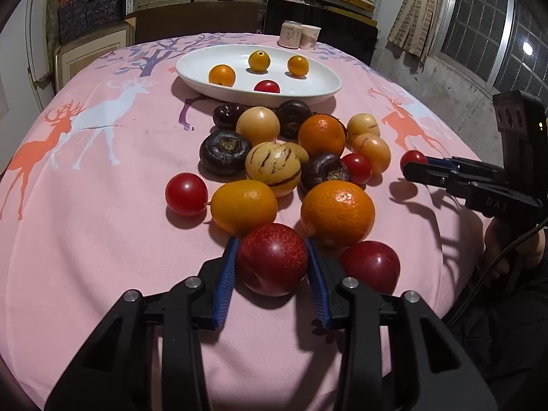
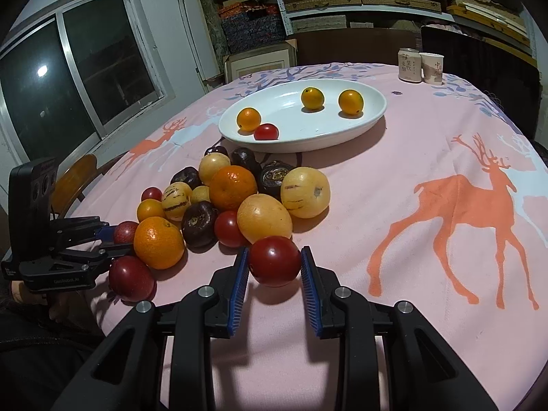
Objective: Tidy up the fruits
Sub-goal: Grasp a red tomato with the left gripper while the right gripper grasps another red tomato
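Observation:
A pile of fruit (image 1: 291,157) lies on the pink tablecloth: oranges, yellow melons, dark purple fruits, cherry tomatoes and red plums. My left gripper (image 1: 272,250) is shut on a red plum (image 1: 272,258) at the pile's near edge; it also shows in the right wrist view (image 2: 113,239). My right gripper (image 2: 274,260) is shut on a cherry tomato (image 2: 275,265), which shows in the left wrist view (image 1: 412,159) just above the cloth. A white oval plate (image 1: 318,92) behind the pile holds three small oranges and one tomato (image 1: 267,86).
A can (image 2: 409,65) and a paper cup (image 2: 432,67) stand at the table's far edge. A second red plum (image 1: 370,267) lies right of my left gripper. Shelves, a window and a chair surround the table.

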